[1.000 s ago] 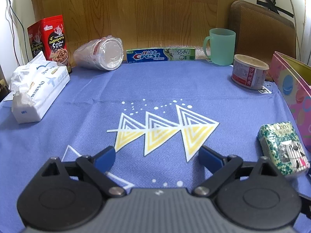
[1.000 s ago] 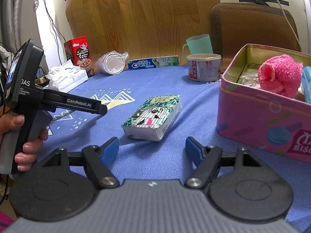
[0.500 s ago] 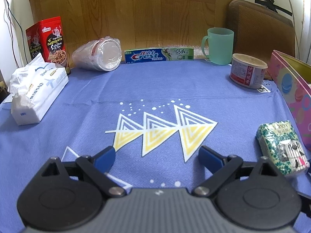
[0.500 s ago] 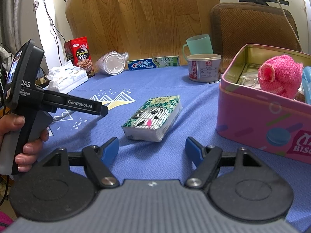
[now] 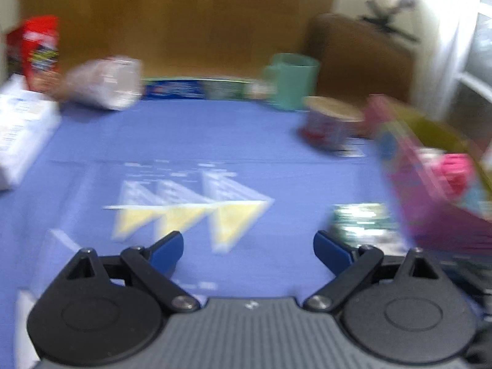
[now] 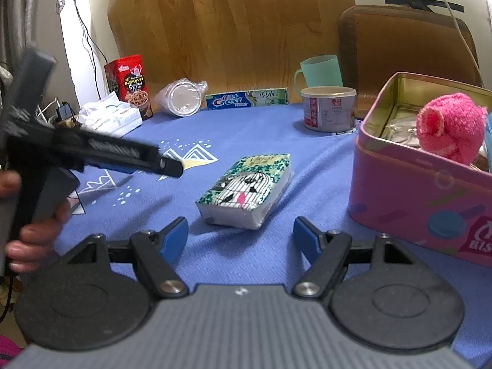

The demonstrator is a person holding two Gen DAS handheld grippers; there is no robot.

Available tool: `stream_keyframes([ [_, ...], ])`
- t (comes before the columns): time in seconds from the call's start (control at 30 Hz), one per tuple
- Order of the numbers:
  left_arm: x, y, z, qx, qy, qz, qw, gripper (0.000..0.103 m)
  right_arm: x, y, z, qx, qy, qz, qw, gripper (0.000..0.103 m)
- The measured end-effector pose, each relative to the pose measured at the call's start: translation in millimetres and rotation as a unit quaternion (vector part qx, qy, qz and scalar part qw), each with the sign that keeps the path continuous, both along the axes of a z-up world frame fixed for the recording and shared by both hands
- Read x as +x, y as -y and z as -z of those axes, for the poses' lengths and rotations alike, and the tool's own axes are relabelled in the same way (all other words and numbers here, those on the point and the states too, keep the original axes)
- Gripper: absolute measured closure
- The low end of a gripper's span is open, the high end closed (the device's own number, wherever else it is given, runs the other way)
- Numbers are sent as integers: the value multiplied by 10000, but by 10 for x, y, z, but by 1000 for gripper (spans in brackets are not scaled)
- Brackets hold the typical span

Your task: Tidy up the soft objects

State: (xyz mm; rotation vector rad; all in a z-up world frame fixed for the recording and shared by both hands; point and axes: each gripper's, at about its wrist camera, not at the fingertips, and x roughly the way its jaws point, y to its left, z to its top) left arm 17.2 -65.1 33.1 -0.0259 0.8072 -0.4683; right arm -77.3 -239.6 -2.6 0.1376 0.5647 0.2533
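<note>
A small green-and-white tissue pack [image 6: 246,189] lies flat on the blue cloth, just ahead of my right gripper [image 6: 240,229], which is open and empty. To its right stands an open pink tin [image 6: 415,190] with a fluffy pink ball [image 6: 449,127] inside. My left gripper [image 5: 248,243] is open over the cloth with nothing between its fingers. Its view is motion-blurred, with the tissue pack [image 5: 359,221] just beyond its right finger and the tin [image 5: 430,215] further right. From the right wrist, the left gripper [image 6: 169,166] points towards the pack, held by a hand [image 6: 37,233].
A large white tissue pack [image 6: 107,120] lies at the left edge. Along the back are a red box [image 6: 129,83], a bag of plastic cups [image 6: 181,98], a Crest toothpaste box [image 6: 246,100], a green mug [image 6: 319,70] and a can [image 6: 329,107]. A brown chair back [image 6: 406,43] stands behind.
The left gripper has swung to the right, so its view is now blurred and shows more of the pink tin and the small pack. The right gripper has not moved.
</note>
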Motion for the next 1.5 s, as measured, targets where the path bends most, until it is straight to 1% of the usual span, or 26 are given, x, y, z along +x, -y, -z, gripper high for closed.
stream_keyframes([
  [0.03, -13, 27, -17, -184, -102, 211, 9996, 10, 9, -4, -4, -17, -6, -15, 10000, 26],
  [0.1, -21, 101, -13, -335, -272, 488, 9979, 16, 39, -9, -13, -58, -32, -36, 10000, 26],
  [0.13, -20, 150, 8, -346, -357, 592, 9970, 22, 56, -8, -16, -72, -52, -41, 10000, 26],
  [0.17, -11, 205, 44, -340, -455, 684, 9960, 32, 79, -10, -19, -78, -73, -44, 9999, 26],
  [0.2, 3, 251, 90, -340, -551, 752, 9951, 34, 104, -10, -19, -79, -99, -51, 9999, 26],
  [0.23, -13, 289, 97, -309, -398, 748, 9959, 36, 136, -15, -17, -74, -122, -69, 9999, 26],
  [0.3, -11, 358, 98, -348, -419, 883, 9946, 49, 183, -51, -14, -98, -117, -137, 9998, 41],
  [0.33, 2, 376, 87, -558, -599, 1061, 9910, 64, 202, -81, -22, -165, -104, -174, 9997, 45],
  [0.37, -23, 389, 58, -639, -641, 1074, 9901, 61, 210, -101, -35, -218, -79, -183, 9996, 48],
  [0.43, -67, 439, -65, -518, -344, 1114, 9918, 61, 200, -107, -89, -219, 29, -153, 9996, 49],
  [0.53, -90, 533, -326, -696, -61, 1267, 9895, 62, 129, -21, -247, -215, 422, 17, 9989, 49],
  [0.63, -99, 808, -563, -809, 232, 1546, 9844, 62, 27, 144, -450, -260, 865, 329, 9954, 49],
  [0.73, -145, 1189, -735, -775, 567, 1901, 9771, 62, -78, 374, -624, -412, 1211, 729, 9891, 49],
  [0.8, -155, 1464, -796, -743, 730, 2123, 9716, 62, -118, 534, -695, -523, 1324, 993, 9848, 49],
  [0.93, -81, 1948, -780, -860, 746, 2400, 9641, 61, -157, 919, -777, -610, 1330, 1503, 9777, 49],
  [1.0, -43, 2130, -755, -914, 778, 2422, 9628, 58, -155, 1076, -785, -675, 1327, 1712, 9739, 49],
  [1.07, -4, 2287, -715, -835, 824, 2362, 9646, 46, -79, 1211, -747, -803, 1292, 1919, 9695, 48],
  [1.1, 14, 2336, -675, -748, 854, 2285, 9669, 45, -25, 1267, -709, -873, 1257, 2027, 9672, 47],
  [1.13, 32, 2353, -642, -676, 830, 2196, 9697, 45, 43, 1341, -666, -948, 1135, 2171, 9649, 42],
  [1.17, 58, 2354, -616, -656, 756, 2127, 9720, 45, 98, 1402, -619, -960, 1005, 2318, 9628, 41],
  [1.23, 119, 2265, -542, -692, 569, 2033, 9750, 43, 105, 1512, -550, -768, 862, 2473, 9620, 41],
  [1.27, 147, 2208, -514, -658, 523, 1944, 9773, 42, 49, 1549, -523, -618, 865, 2502, 9624, 41],
  [1.37, 188, 2082, -434, -450, 417, 1704, 9835, 42, -126, 1563, -456, -446, 911, 2581, 9608, 41],
  [1.43, 165, 2035, -401, -307, 422, 1635, 9852, 41, -206, 1537, -424, -336, 941, 2604, 9603, 41],
  [1.5, 102, 2005, -385, -156, 535, 1606, 9854, 36, -333, 1497, -389, -213, 990, 2629, 9595, 41],
])
